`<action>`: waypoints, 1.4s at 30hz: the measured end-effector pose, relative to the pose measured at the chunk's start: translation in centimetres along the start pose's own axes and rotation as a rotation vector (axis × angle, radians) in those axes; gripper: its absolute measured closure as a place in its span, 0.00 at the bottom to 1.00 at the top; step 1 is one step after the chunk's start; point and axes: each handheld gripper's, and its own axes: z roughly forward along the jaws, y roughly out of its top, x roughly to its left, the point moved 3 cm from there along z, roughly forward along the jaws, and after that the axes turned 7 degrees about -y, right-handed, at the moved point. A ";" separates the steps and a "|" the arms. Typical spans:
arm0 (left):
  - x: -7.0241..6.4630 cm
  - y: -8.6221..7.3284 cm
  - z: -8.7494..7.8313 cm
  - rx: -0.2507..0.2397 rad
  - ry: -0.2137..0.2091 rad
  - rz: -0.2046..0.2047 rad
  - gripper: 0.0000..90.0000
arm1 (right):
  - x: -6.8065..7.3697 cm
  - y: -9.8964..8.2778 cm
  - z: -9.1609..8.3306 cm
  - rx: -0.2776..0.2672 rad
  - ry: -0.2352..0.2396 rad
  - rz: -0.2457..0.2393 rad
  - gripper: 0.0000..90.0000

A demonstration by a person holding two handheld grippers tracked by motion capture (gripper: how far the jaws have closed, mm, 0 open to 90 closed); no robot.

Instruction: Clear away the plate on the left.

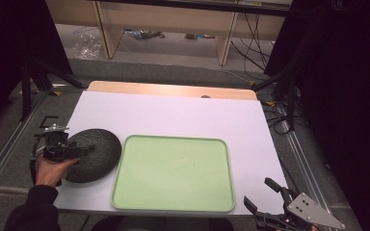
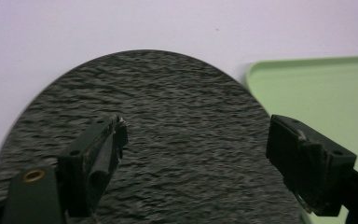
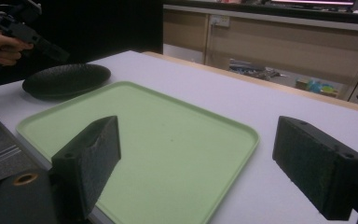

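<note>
Near the desk's left edge, the spread left tool [image 1: 84, 150] hangs over a round, bumpy black plate [image 1: 99, 149]; it looks hard, heavy and breakable, so grab its rim

The right claw [image 1: 265, 197] is cut off by the high view's bottom edge, its hand perhaps just below.

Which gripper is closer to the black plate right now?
Left. The left gripper hovers open over the near-left part of the plate. The right gripper, also open, sits at the table's near-right corner, with the green tray between it and the plate.
</note>
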 end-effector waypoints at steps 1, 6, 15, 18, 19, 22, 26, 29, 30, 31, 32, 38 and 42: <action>0.0 0.0 0.0 0.000 0.000 0.000 0.20 | 0.0 0.0 0.0 0.000 0.001 -0.001 0.18; 2.8 -0.2 -0.9 0.033 0.049 -0.054 0.20 | 0.1 0.0 0.0 0.000 0.005 -0.001 0.18; 6.0 -0.9 -1.8 0.028 0.054 -0.133 0.23 | 0.1 0.0 0.0 0.003 0.009 -0.003 0.18; 6.8 -1.2 -1.9 0.059 0.052 -0.152 0.25 | 0.2 0.0 0.0 0.002 0.010 -0.003 0.18; 7.1 -1.4 -1.9 0.072 0.050 -0.157 0.25 | 0.2 0.0 0.0 0.002 0.011 -0.004 0.18; 7.5 -1.6 -1.7 0.098 0.053 -0.157 0.28 | 0.2 0.0 0.0 0.008 0.012 -0.007 0.18; 8.1 -2.1 -1.3 0.124 0.059 -0.179 0.29 | 0.2 0.0 0.0 0.008 0.013 -0.009 0.18; 8.6 -2.5 -0.9 0.125 0.034 -0.232 0.32 | 0.2 0.0 0.1 0.004 0.009 -0.008 0.18; 8.8 -2.7 -0.8 0.126 0.024 -0.232 0.36 | 0.2 0.0 0.1 0.004 0.009 -0.009 0.18; 8.7 -2.7 -0.6 0.114 0.014 -0.262 0.38 | 0.2 0.0 0.1 0.004 0.009 -0.010 0.18; 8.7 -2.7 -0.6 0.114 0.014 -0.262 0.39 | 0.2 0.0 0.1 0.003 0.009 -0.010 0.18; 9.1 -2.7 -0.2 0.094 -0.065 -0.326 0.53 | 0.2 -0.1 0.1 0.010 0.013 -0.009 0.18; 9.8 -3.0 -0.3 0.065 -0.070 -0.358 0.67 | 0.2 -0.1 0.2 0.014 0.014 -0.010 0.18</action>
